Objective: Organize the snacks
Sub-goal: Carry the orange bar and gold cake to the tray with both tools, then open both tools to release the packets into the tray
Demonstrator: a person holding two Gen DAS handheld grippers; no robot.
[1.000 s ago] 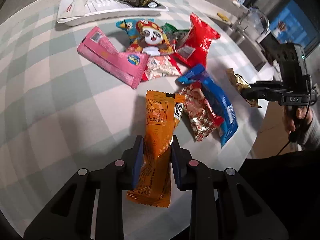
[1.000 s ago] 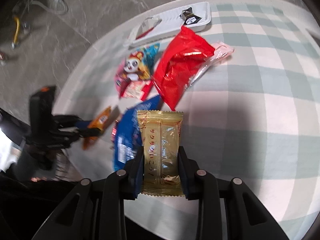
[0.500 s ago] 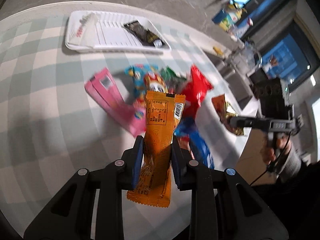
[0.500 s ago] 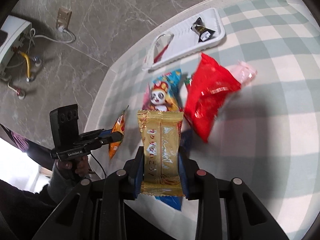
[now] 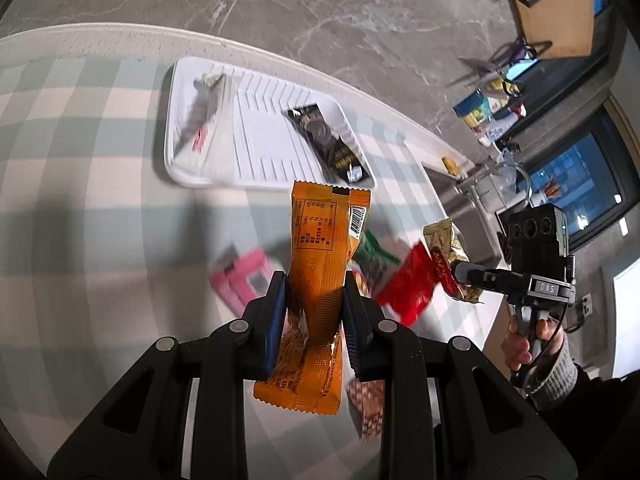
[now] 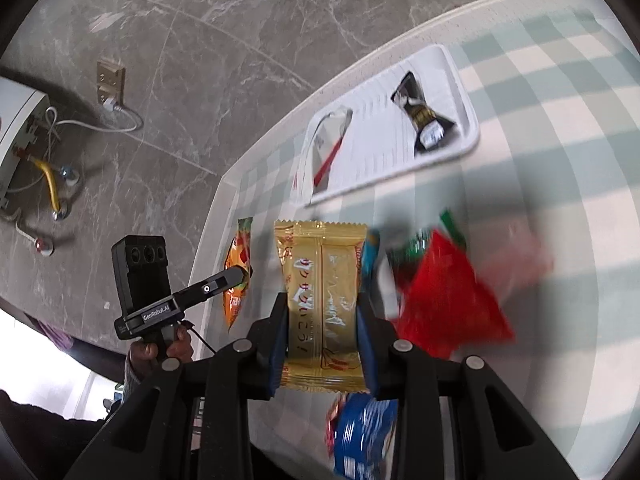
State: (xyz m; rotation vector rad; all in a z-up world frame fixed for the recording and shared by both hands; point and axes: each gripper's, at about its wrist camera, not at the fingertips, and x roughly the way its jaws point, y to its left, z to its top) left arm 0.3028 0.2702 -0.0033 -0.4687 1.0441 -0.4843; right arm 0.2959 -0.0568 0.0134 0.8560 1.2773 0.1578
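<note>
Showing two hand-held tongs above a round table (image 5: 80,168) covered in a pale green and white check cloth, each carrying one snack. The left tongs (image 5: 314,312) are clamped across the middle of an orange snack packet (image 5: 320,280), which stands lengthwise between the blue pads with its printed back and barcode facing the camera; in the right wrist view the same packet (image 6: 239,272) appears edge-on at the tip of the left tongs (image 6: 236,276), gripped by a person's hand (image 6: 164,350). The right tongs (image 6: 322,320) are closed on a gold snack packet (image 6: 320,292) bearing red lettering, held upright between the pads; in the left wrist view this packet (image 5: 446,256) hangs from the right tongs (image 5: 464,272), whose handle is held by a hand (image 5: 528,340) in a grey sleeve. A white ribbed tray (image 5: 256,148) lies near the far edge of the table and contains a black snack packet (image 5: 328,144) on one side and a white packet with red print (image 5: 200,120) on the other. Loose on the cloth below the tongs, blurred, lie a pink packet (image 5: 244,280), a green packet (image 5: 374,252), a red packet (image 5: 408,284), a blue packet (image 6: 360,432) and a checked red-and-white packet (image 5: 366,404). Beyond the table is a grey marble-pattern floor (image 6: 180,60).
</note>
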